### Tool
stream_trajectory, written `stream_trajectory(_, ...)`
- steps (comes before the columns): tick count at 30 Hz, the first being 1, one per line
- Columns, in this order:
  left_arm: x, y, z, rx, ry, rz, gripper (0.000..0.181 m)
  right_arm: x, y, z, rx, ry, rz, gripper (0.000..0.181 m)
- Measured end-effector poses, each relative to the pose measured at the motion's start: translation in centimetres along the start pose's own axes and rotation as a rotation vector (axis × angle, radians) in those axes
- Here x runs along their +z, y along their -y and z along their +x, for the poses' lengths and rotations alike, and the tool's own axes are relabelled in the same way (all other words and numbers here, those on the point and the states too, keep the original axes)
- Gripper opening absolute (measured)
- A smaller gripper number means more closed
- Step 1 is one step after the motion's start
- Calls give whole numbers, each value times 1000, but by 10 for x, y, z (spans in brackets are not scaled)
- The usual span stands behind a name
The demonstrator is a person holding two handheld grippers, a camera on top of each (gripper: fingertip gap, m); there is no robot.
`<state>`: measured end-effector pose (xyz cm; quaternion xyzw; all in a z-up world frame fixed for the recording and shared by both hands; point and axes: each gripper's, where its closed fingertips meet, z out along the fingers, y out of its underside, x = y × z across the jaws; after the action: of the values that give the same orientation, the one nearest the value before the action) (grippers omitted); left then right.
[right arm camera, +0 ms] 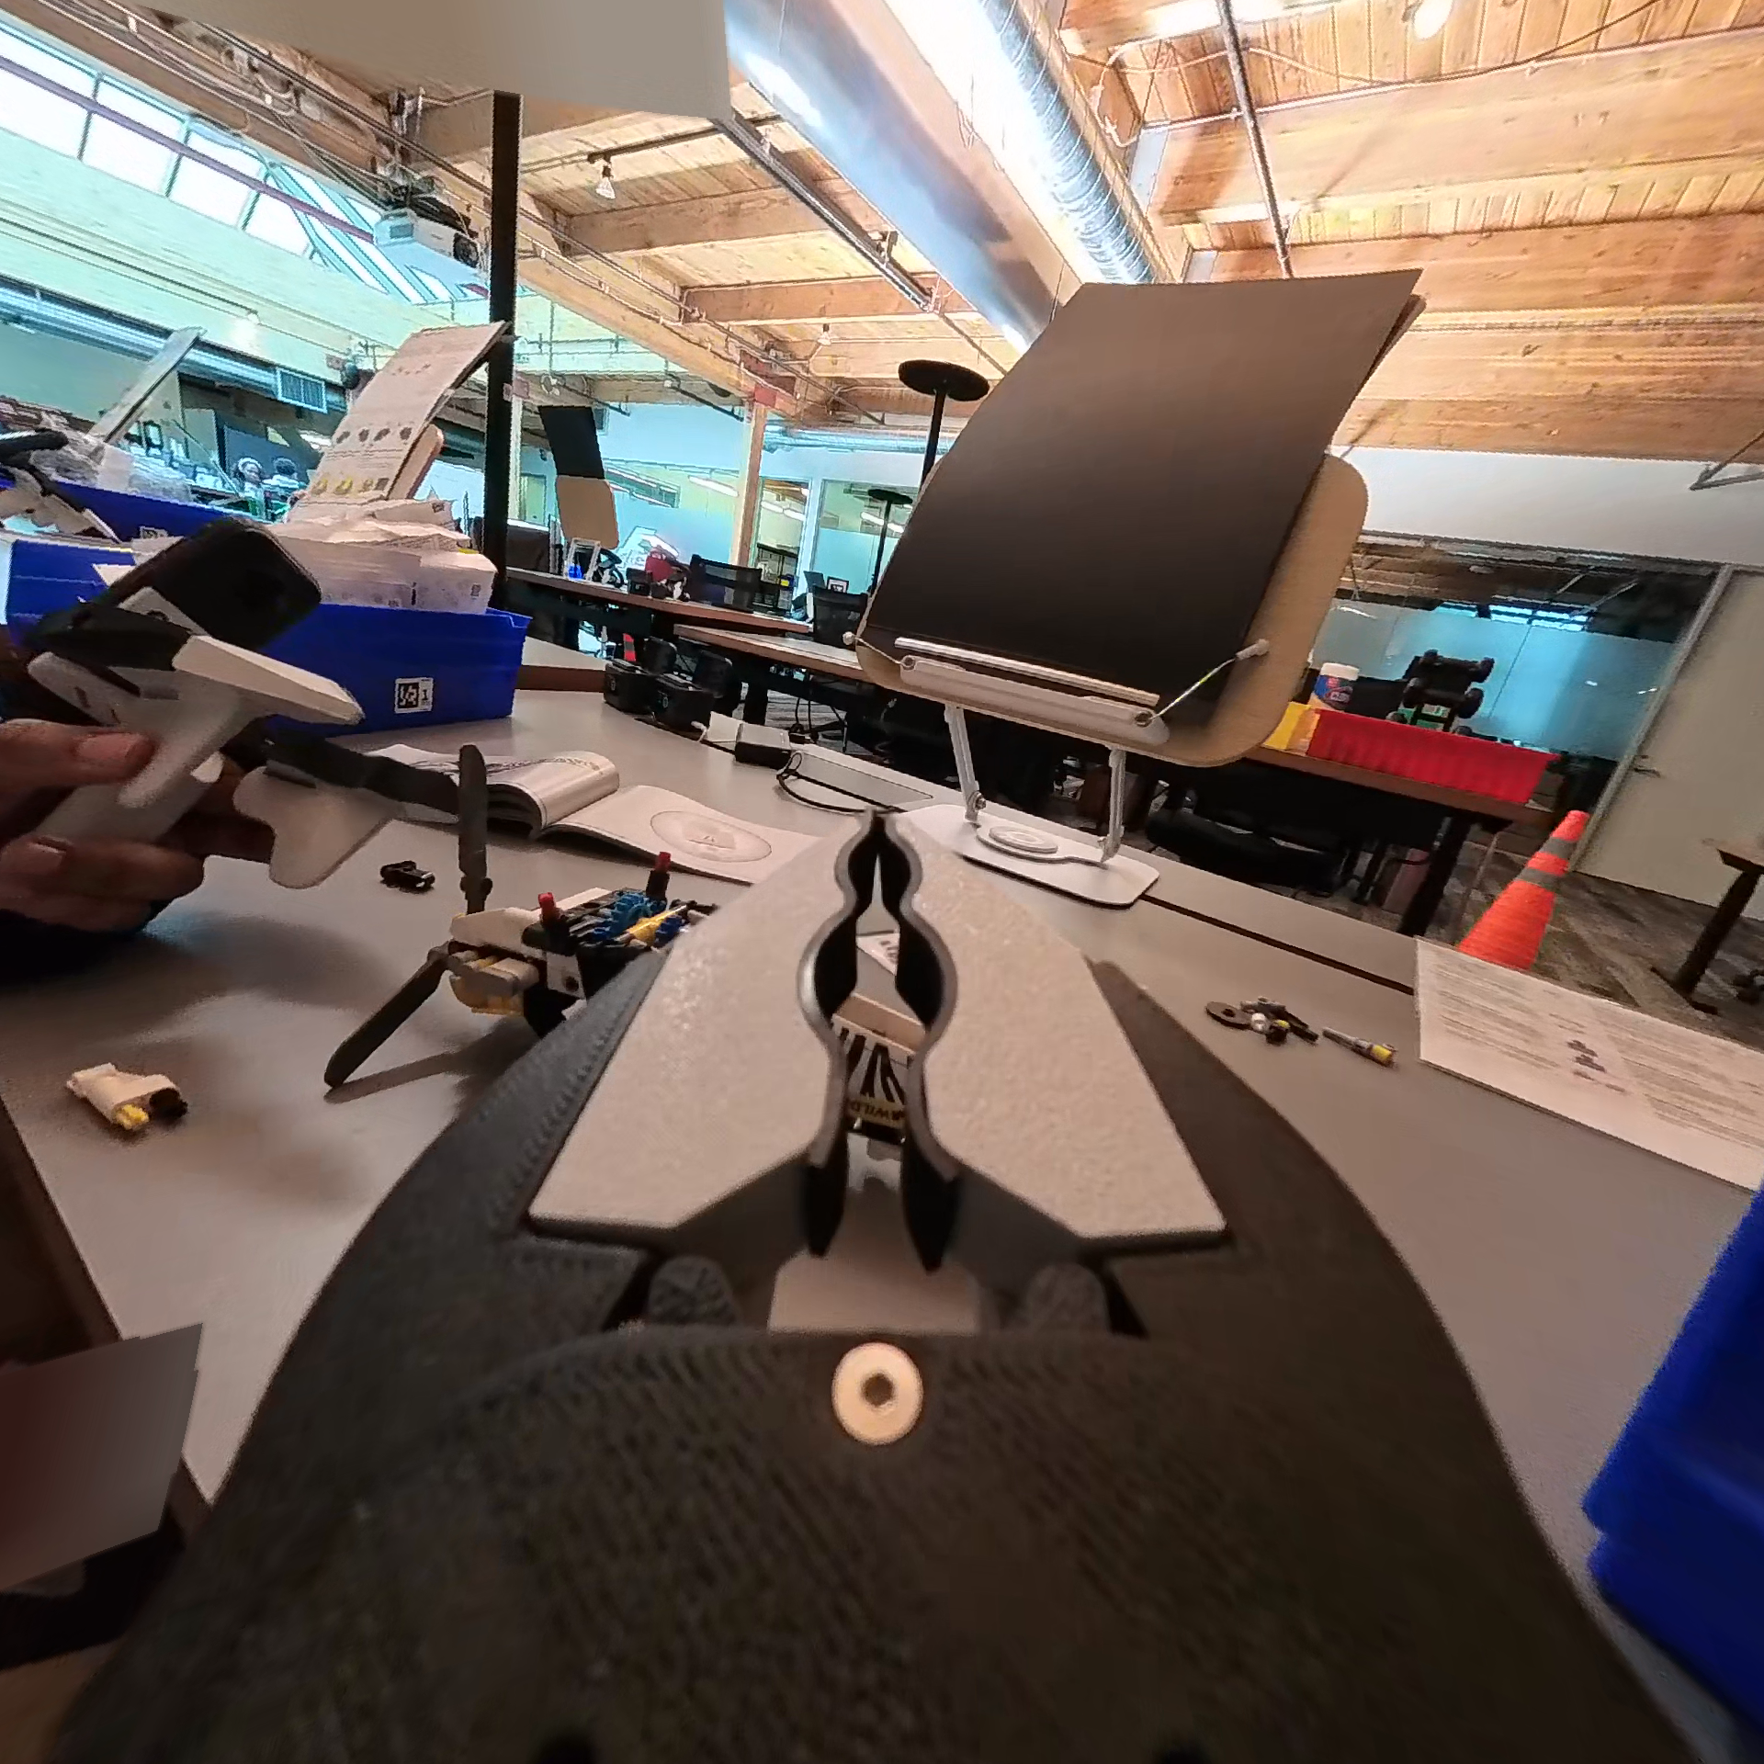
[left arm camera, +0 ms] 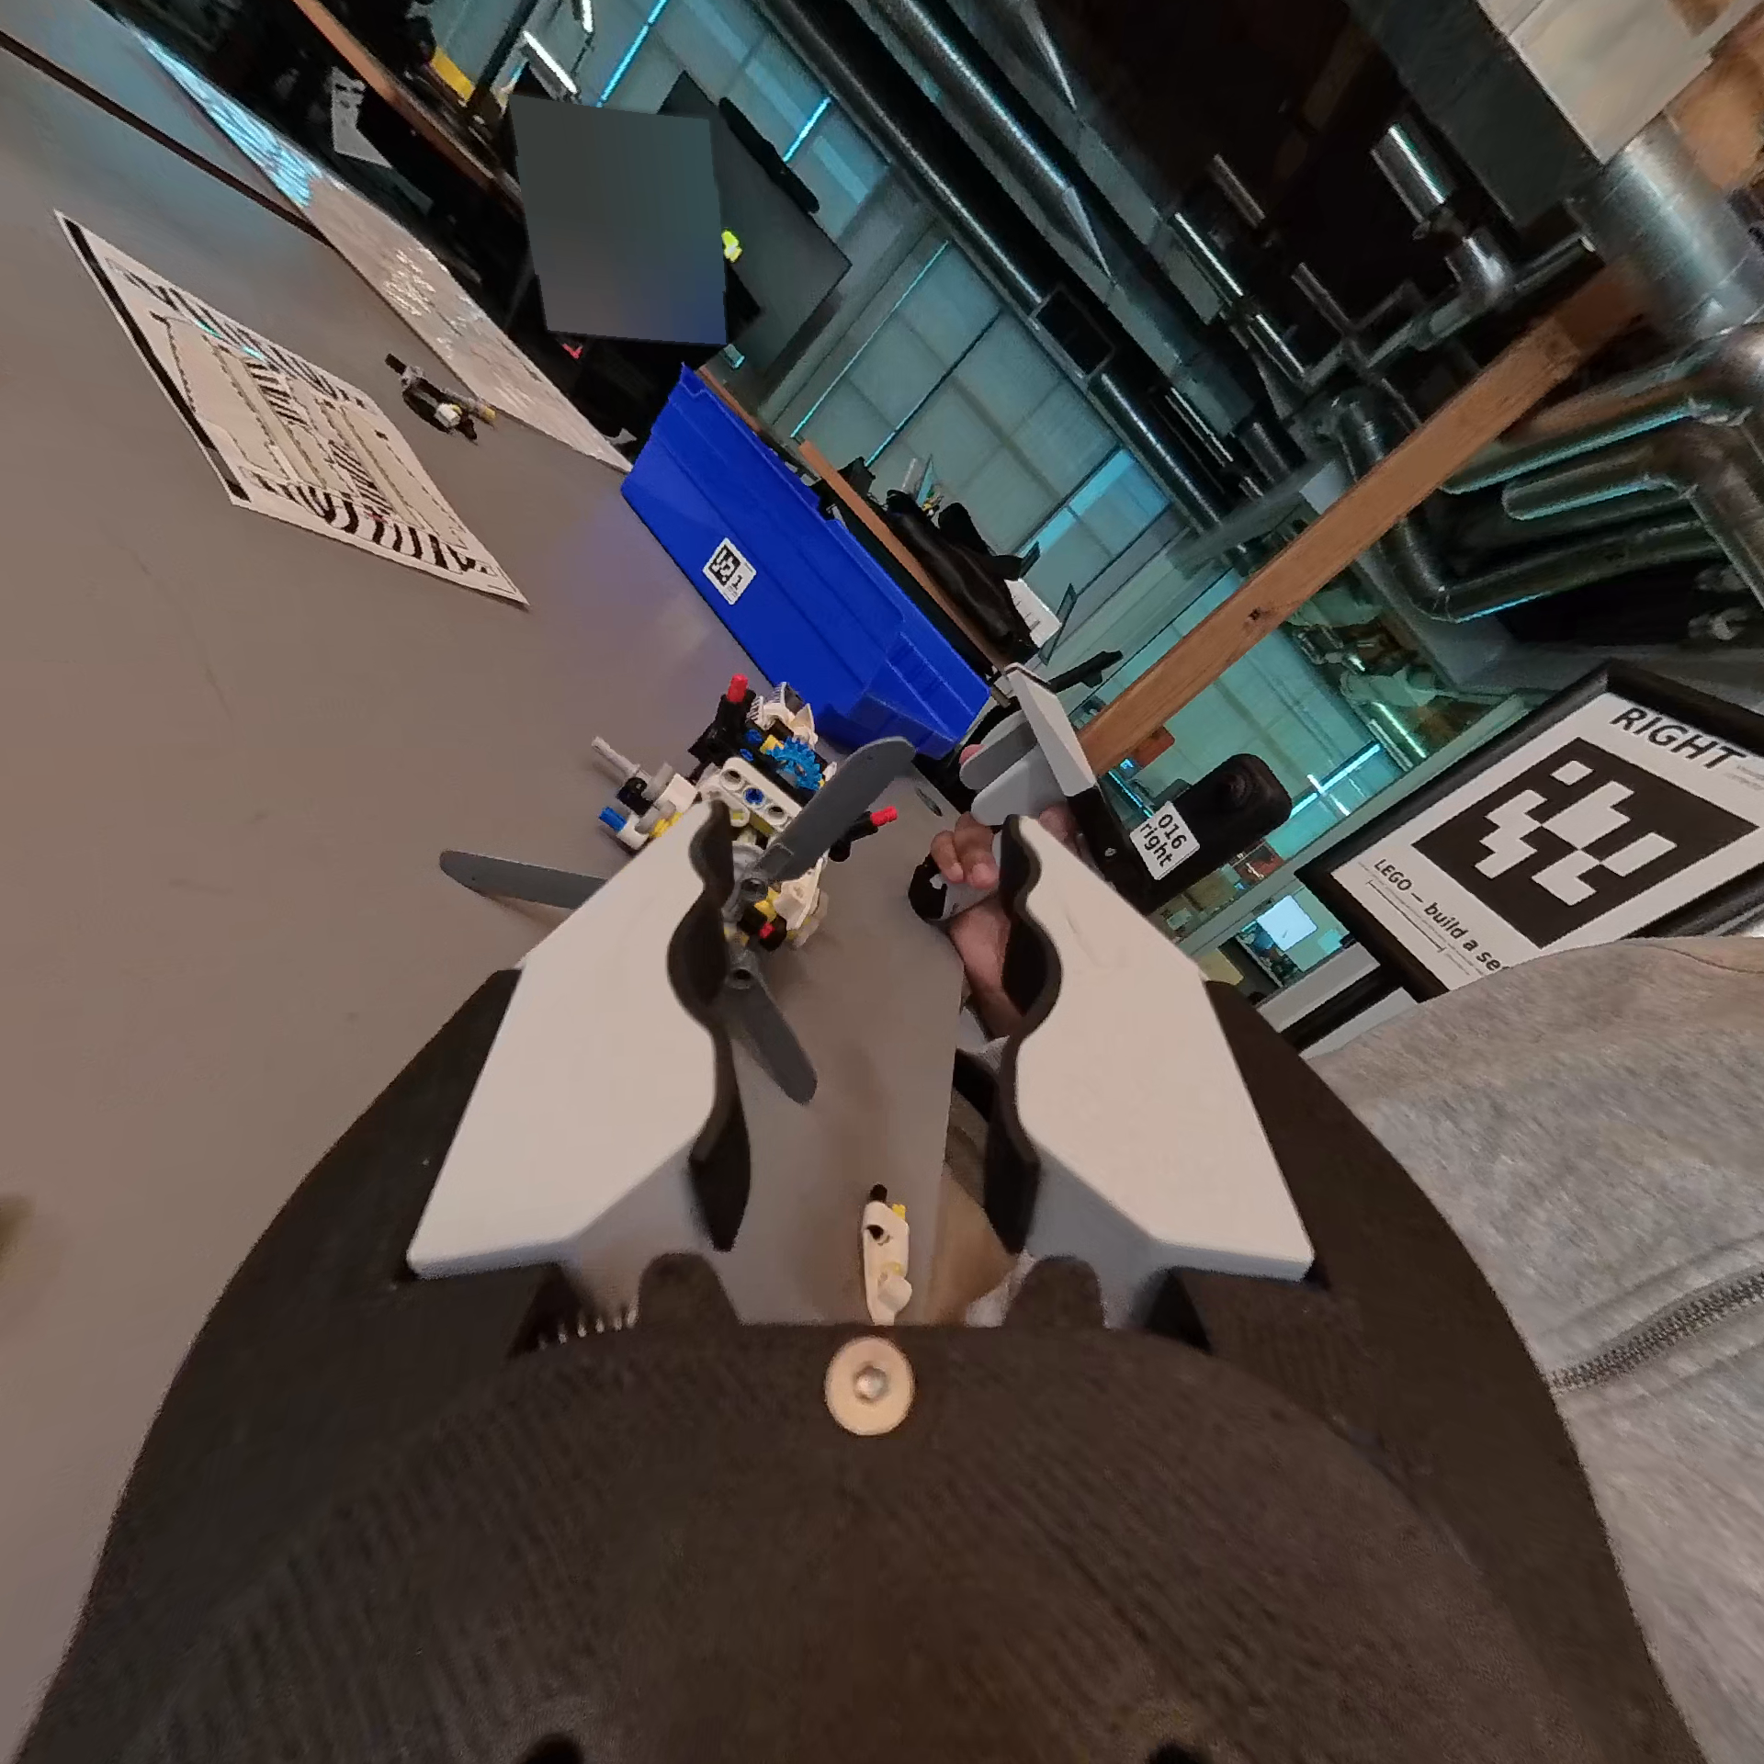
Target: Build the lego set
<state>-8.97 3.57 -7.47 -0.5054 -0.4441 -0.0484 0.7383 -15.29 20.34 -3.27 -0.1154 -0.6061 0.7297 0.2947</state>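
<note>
The partly built lego model [right arm camera: 573, 945], a white, black, yellow and blue block assembly with a blue gear, red pegs and long dark grey propeller blades [left arm camera: 840, 802], is sitting on the grey tabletop [right arm camera: 1336, 1193], leaning on its blades. In the left wrist view it is lying just beyond the tips of the left gripper [left arm camera: 864, 859], whose grey fingers with black wavy pads are standing wide apart with nothing between them. A small white lego piece with yellow and black bits [left arm camera: 886, 1250] is lying on the table between those fingers, close to the gripper's base and apart from both pads.

The right gripper [right arm camera: 873, 830] is hovering to the right of the model, its fingertips meeting at the tips. Deeper between its pads a small white and black printed piece [right arm camera: 873, 1069] is showing; I cannot tell whether the pads are pinching it or it is lying behind them.

Farther out, loose small dark parts [right arm camera: 1270, 1017] are lying near a printed paper sheet [right arm camera: 1575, 1069], an open instruction booklet [right arm camera: 620, 811] is lying behind the model, a blue plastic bin [right arm camera: 401, 659] is standing at the far left, and a tilted black board on a silver stand [right arm camera: 1098, 496] is standing behind.
</note>
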Motion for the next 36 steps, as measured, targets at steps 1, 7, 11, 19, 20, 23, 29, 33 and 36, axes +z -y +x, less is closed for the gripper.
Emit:
stream_trajectory(1, 0, 0, -1, 0, 4, -3, 55, 0, 1, 0, 1, 0, 5, 0)
stream_trajectory(7, 0, 1, -1, 3, 9, 6, 57, -1, 2, 0, 4, 4, 17, 0)
stream_trajectory(11, -2, 5, -3, 18, 33, 32, 62, -2, 3, 0, 5, 5, 21, 0)
stream_trajectory(19, -4, 7, 0, 61, 37, 53, 63, -3, 4, 0, 6, 8, 31, 0)
stream_trajectory(20, -4, 7, 1, 65, 37, 54, 62, -3, 4, 0, 7, 8, 32, 0)
stream_trajectory(23, -4, 8, 1, 75, 39, 57, 62, -3, 5, 0, 8, 7, 44, 0)
stream_trajectory(29, -4, 8, 2, 77, 39, 57, 62, -4, 7, 1, 10, 7, 60, 0)
stream_trajectory(33, -4, 7, 1, 72, 37, 52, 62, -5, 7, 1, 11, 8, 63, 0)
stream_trajectory(36, -4, 7, 1, 72, 39, 49, 63, -5, 8, 0, 10, 8, 64, 0)
